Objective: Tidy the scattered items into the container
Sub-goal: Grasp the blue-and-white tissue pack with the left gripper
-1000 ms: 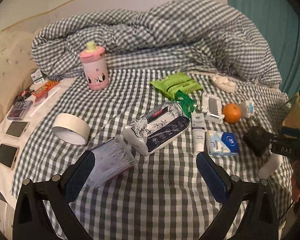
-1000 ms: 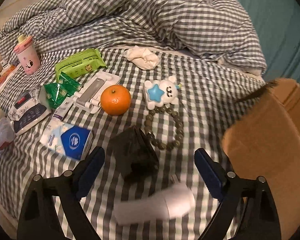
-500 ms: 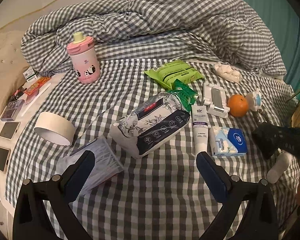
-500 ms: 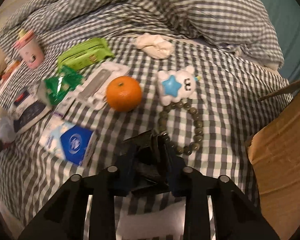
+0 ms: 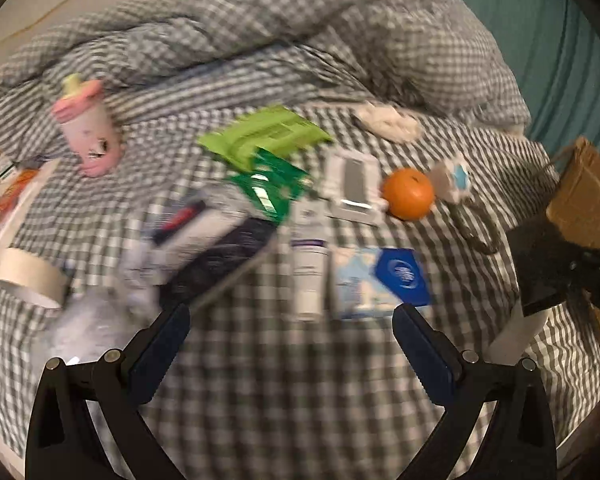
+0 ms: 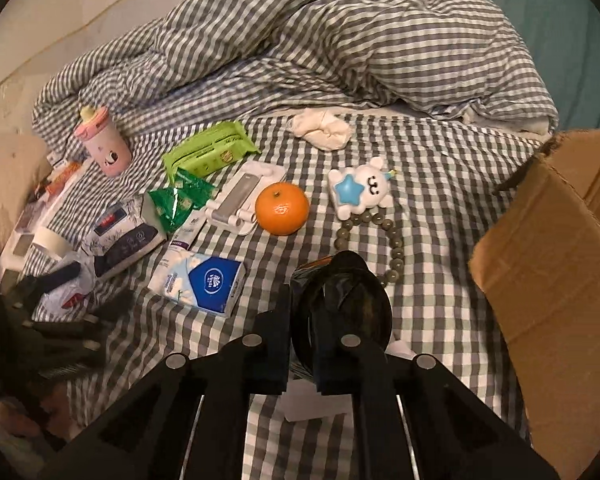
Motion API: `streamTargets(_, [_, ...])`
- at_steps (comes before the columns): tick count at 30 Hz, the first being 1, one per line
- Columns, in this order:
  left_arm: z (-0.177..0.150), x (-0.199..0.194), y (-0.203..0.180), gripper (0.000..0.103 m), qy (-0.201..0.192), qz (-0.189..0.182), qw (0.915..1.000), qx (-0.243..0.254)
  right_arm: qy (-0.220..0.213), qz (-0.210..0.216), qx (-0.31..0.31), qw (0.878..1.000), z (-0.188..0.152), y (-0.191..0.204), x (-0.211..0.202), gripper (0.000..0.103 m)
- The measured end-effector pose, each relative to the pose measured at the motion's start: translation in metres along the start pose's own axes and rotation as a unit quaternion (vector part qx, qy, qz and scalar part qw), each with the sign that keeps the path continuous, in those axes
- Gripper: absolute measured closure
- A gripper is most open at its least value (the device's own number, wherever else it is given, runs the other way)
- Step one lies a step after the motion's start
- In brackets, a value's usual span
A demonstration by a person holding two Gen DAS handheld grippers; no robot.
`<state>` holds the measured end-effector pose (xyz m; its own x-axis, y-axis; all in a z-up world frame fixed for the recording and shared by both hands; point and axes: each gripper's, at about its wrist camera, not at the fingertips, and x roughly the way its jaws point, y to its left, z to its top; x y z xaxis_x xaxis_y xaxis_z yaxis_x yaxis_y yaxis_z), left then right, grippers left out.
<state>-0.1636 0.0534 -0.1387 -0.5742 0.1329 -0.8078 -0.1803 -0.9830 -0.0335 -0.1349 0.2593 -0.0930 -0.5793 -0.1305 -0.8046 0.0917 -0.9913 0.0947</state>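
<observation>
Right gripper (image 6: 302, 312), jaws just closed, clamps crumpled black plastic bag (image 6: 340, 300) beside brown cardboard box (image 6: 548, 264); left gripper (image 5: 290, 344) gapes empty over bare checked bedsheet (image 5: 280, 400).

**Colours and patterns on the bed**

Bedsheet (image 6: 440, 184) and duvet (image 6: 340, 40): grey-white gingham. Orange (image 6: 282, 209): orange. Wipes pack (image 6: 208, 152): lime green. Tissue pack (image 6: 198, 280): white with blue panel. Cup (image 6: 104, 142): pink. Box (image 6: 552, 248), right: brown cardboard. Beads (image 6: 396, 244): grey-green.

bare checked sheet (image 6: 432, 280) beside cardboard box (image 6: 548, 264), bead bracelet (image 6: 384, 236) between
</observation>
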Motion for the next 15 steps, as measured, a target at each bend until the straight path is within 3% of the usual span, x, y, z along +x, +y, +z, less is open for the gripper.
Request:
streamTargets(7, [0.006, 0.038, -0.048, 0.000, 0.010, -0.010, 0.9995, 0.029, -0.001, -0.006, 0.009, 1.000, -0.005, -0.016, 0.001, 0.095])
streamTargets(15, [0.013, 0.073, -0.055, 0.000, 0.024, 0.021, 0.9986, 0.043, -0.006, 0.003, 0.022, 1.000, -0.005, -0.032, 0.001, 0.095])
